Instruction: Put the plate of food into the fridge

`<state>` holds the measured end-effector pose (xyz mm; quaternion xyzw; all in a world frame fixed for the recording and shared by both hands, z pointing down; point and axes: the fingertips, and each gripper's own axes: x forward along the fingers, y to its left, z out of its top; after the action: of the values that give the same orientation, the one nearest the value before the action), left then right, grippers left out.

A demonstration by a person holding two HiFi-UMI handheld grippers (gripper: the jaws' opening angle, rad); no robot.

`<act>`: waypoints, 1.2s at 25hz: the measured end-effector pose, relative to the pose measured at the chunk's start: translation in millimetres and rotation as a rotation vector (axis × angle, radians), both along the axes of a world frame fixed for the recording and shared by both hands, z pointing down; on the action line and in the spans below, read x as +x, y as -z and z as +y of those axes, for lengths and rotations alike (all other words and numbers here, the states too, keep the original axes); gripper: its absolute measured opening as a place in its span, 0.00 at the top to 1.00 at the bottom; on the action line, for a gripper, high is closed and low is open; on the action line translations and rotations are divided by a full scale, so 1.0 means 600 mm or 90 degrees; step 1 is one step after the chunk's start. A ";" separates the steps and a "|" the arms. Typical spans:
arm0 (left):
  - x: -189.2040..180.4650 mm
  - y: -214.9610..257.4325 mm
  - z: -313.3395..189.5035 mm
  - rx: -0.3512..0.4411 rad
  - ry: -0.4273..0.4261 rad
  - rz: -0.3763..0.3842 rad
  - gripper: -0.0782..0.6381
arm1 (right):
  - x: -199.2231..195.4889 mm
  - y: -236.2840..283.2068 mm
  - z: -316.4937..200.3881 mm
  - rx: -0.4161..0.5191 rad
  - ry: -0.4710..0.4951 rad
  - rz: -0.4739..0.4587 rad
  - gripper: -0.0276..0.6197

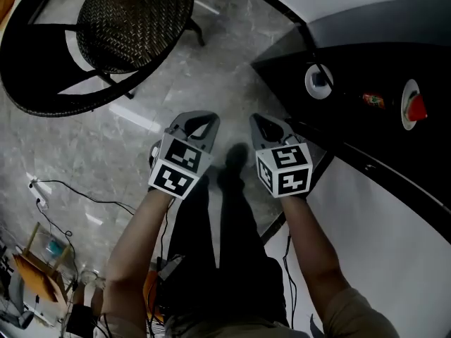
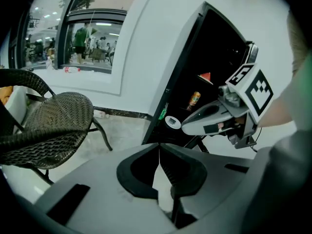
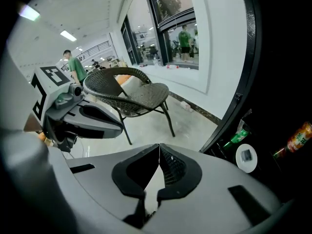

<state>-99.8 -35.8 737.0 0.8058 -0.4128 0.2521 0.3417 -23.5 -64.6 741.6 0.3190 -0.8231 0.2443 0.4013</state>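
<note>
Both closed on nothing, my left gripper [image 1: 199,122] and right gripper [image 1: 263,125] hang just outside the open fridge [image 1: 366,58], since what looks like the plate of food [image 1: 411,106] already sits inside.

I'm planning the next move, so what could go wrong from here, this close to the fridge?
No plate shows in any view, and the left gripper and right gripper are both shut and empty, so fetching it means turning away. The wicker chair stands close on the left and cables lie on the floor: a trip or bump risk, I'd guess.
</note>
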 end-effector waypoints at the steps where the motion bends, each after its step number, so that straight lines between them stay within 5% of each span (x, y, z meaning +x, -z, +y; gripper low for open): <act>1: -0.003 0.011 0.004 0.001 0.005 0.000 0.87 | -0.002 0.007 0.010 -0.009 0.003 0.004 0.92; 8: -0.053 0.105 0.007 0.017 0.046 -0.007 0.87 | -0.044 0.098 0.049 -0.021 0.053 -0.002 0.92; 20: -0.096 0.323 -0.002 0.144 0.100 -0.006 0.87 | -0.092 0.324 0.035 0.079 0.043 -0.103 0.92; 30: -0.127 0.448 0.010 0.216 0.108 -0.022 0.87 | -0.115 0.453 0.064 0.151 0.082 -0.120 0.92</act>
<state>-175.9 -30.0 468.3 0.8096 -0.5218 0.1633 0.2138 -92.7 -26.2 469.9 0.2865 -0.8991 0.1478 0.2962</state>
